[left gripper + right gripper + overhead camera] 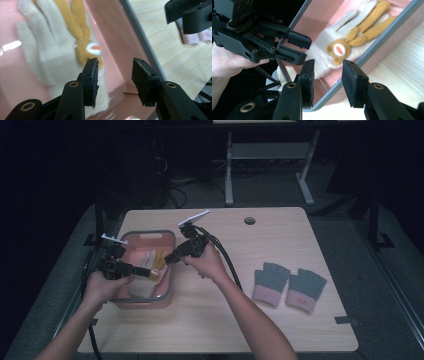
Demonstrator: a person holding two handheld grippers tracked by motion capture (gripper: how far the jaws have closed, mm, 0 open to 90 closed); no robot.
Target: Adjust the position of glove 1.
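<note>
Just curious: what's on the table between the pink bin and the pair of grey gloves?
Bare wood, apart from the person's right forearm and a gripper cable crossing above it, between pink bin and grey gloves, in the high view.

Cream knitted glove (329,50) with orange-yellow fingers and a round orange-and-white patch near the cuff: lies flat, fingers spread, on the floor of a pink rectangular plastic basin with a grey rim (172,270). It rests against the basin's right-hand wall. The basin stands on the left part of the desk (220,330).
</note>
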